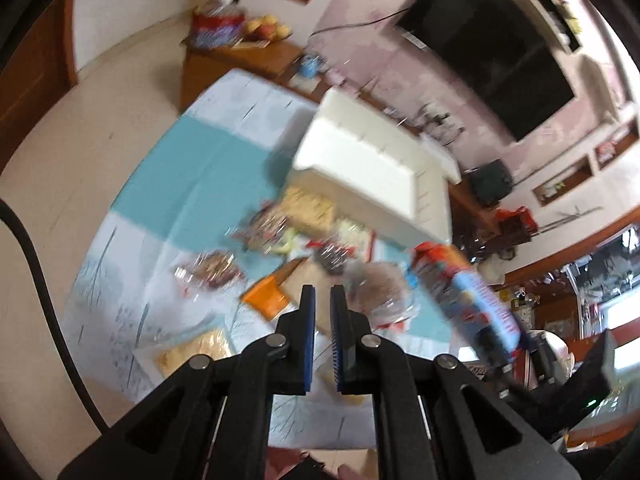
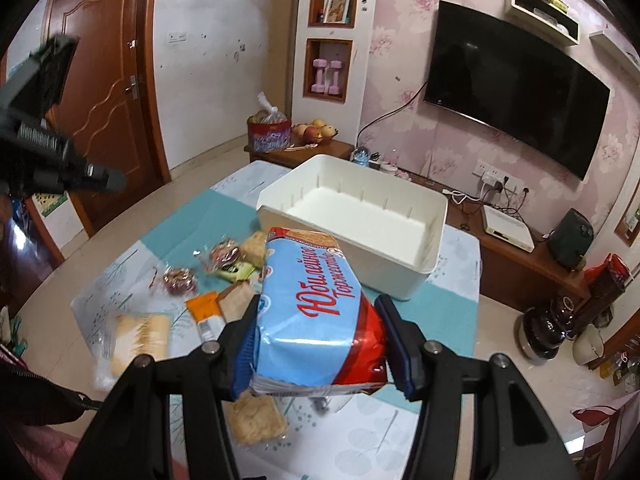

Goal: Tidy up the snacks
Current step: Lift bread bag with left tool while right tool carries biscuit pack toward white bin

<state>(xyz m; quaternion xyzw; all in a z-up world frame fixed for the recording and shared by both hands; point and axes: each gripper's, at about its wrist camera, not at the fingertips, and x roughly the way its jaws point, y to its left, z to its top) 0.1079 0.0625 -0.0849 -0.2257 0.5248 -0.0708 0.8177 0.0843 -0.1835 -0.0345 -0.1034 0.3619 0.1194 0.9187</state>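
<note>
A: What is seen at the left gripper (image 1: 322, 300)?

B: Its jaws are shut to a narrow slit and nothing is held between them. Ahead of and below them, loose wrapped snacks are scattered on the surface with its teal-and-white patterned cloth (image 2: 448, 320), an orange flat packet (image 1: 267, 297) nearest the tips. That view is blurred, so little more can be told.

A: And at the right gripper (image 2: 318, 340)?

B: The jaws are held partly open, clamped on a blue-and-red foil biscuit packet with red lettering (image 2: 316, 312). The packet is gripped across its width near one end, probably so its length can be tipped forward.

A: Where is it meant to go?

B: Likely into the empty white rectangular plastic bin (image 2: 404, 276), which stands just beyond the packet's far end. The packet is carried above the surface, clear of the snacks left beneath.
</note>
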